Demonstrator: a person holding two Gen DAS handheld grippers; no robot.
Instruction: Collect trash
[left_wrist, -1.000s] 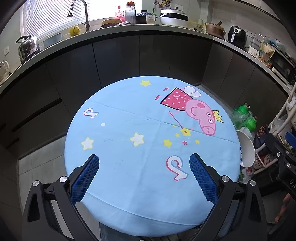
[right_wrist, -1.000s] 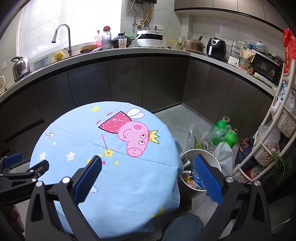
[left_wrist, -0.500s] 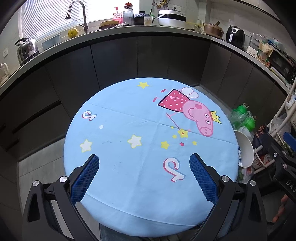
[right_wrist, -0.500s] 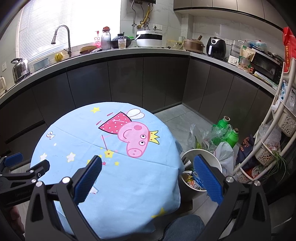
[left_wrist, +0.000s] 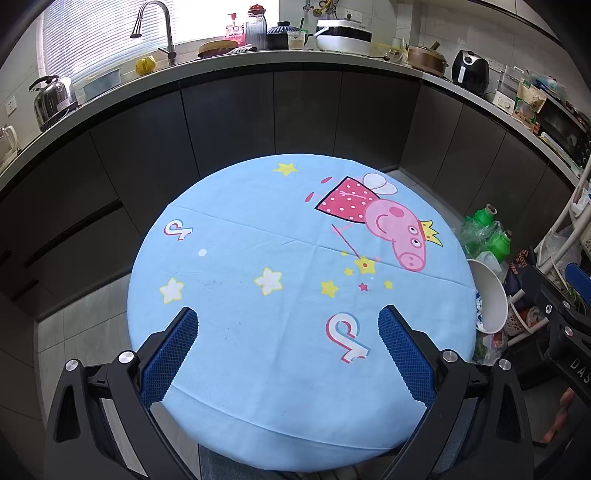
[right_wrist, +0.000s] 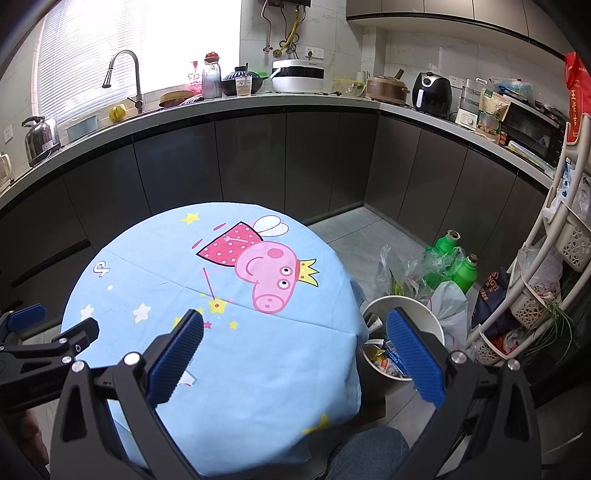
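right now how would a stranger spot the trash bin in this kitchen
Find the round table under the blue cartoon-pig tablecloth. On the floor at its right edge stands the trash bin, a white round tub with wrappers inside. Unlike the green bottles and plastic bags behind it, it is open-topped and rigid.

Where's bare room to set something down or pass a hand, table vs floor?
The whole tablecloth top is bare, from the pig print to the near edge; both open grippers, left and right, hover over it. Crowded: floor right of the table, with bin, bags, green bottles and rack.
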